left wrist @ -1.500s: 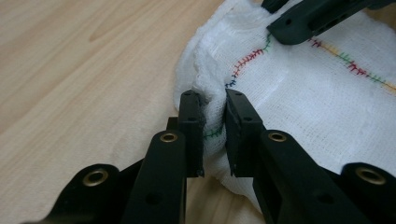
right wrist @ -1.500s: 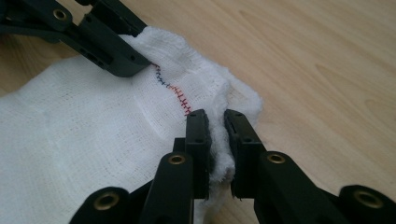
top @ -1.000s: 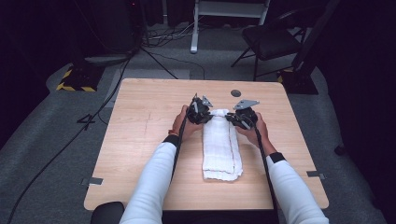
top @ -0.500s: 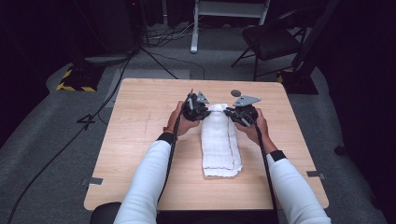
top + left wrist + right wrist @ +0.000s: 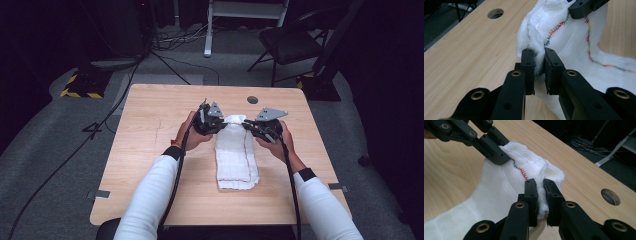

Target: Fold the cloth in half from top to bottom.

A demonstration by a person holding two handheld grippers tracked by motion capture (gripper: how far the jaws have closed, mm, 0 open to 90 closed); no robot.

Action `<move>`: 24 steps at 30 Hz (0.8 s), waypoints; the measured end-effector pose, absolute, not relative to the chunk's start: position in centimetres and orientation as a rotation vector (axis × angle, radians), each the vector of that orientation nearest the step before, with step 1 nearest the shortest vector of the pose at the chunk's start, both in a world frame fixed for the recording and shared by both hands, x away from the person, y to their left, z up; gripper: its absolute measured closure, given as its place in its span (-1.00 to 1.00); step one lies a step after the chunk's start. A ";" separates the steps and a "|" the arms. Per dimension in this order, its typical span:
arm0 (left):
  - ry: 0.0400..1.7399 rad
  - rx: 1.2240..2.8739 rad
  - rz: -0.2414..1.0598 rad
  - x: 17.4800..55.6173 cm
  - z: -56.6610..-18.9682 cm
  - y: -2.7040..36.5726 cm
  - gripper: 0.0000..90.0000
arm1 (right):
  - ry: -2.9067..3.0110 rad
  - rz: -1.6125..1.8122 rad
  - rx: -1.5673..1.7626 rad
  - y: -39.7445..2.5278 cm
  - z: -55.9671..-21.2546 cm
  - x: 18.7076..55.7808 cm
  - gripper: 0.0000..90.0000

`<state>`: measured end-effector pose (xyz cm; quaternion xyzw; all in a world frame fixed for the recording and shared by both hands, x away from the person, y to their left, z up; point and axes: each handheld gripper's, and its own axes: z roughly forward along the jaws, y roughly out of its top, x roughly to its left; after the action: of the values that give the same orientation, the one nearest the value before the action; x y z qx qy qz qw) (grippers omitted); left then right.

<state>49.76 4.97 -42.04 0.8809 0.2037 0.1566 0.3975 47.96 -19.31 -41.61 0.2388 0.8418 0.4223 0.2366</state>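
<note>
High view: left claw [image 5: 223, 123] and right claw [image 5: 246, 126] each pinch the white cloth's [image 5: 235, 160] far end.

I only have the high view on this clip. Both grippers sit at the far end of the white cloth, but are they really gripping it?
Observer: Yes. In the left gripper view the left gripper has its jaws shut on a bunched edge of the white cloth.
Operator: And the right one?
Observer: The right gripper is also shut on a fold of the cloth, seen in its own view.
Operator: Is the cloth plain white?
Observer: No. A line of multicoloured stitching runs across it near the held end.
</note>
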 end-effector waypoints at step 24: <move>0.315 2.235 0.288 42.7 -43.0 5.6 0.73 | 2.432 1.250 0.478 -21.3 -42.5 41.4 0.82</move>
<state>42.74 5.61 -43.01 0.8915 0.1256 0.1148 0.4198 41.35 -21.32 -42.48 0.1693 0.8615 0.4428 0.1817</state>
